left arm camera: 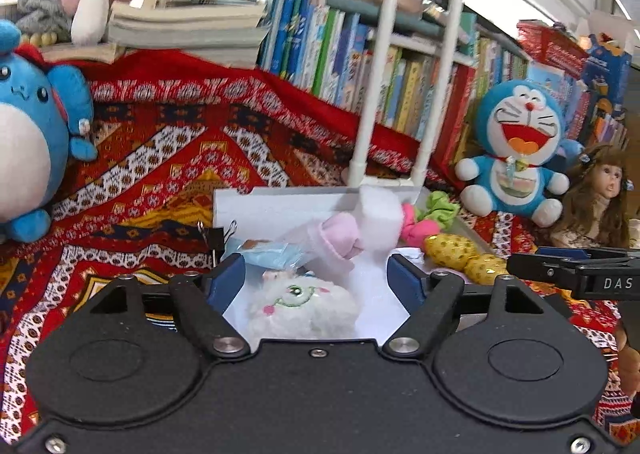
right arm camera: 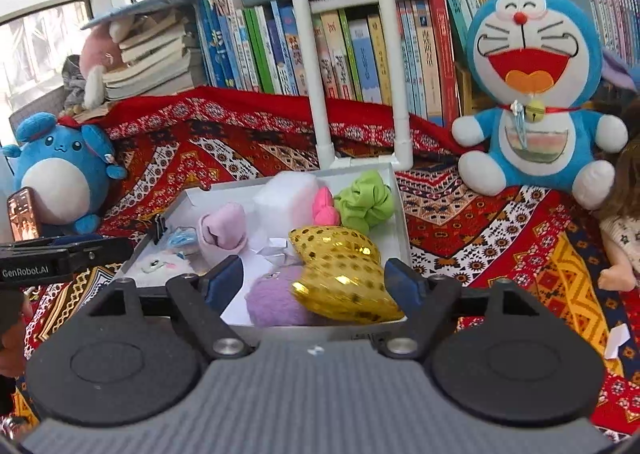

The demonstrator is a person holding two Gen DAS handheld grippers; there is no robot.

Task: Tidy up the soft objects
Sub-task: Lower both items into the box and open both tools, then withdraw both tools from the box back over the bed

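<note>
A white tray [right arm camera: 400, 214] on the red patterned cloth holds several soft things: a gold sequined heart [right arm camera: 340, 274], a purple fluffy toy [right arm camera: 268, 302], a green scrunchie [right arm camera: 366, 204], a pink sock roll [right arm camera: 224, 232], a white foam block [right arm camera: 286, 198] and a white fluffy face toy [left arm camera: 300, 304]. My left gripper [left arm camera: 316, 280] is open over the tray's near left part, above the white fluffy toy. My right gripper [right arm camera: 314, 280] is open over the tray's near edge, its fingers on either side of the gold heart and purple toy.
A Doraemon plush [right arm camera: 536, 94] and a doll [left arm camera: 596, 198] sit to the right. A blue round plush [right arm camera: 60, 174] sits to the left. A bookshelf [right arm camera: 360, 54] and white posts [right arm camera: 320, 94] stand behind the tray. A binder clip [left arm camera: 218, 236] grips the tray's left edge.
</note>
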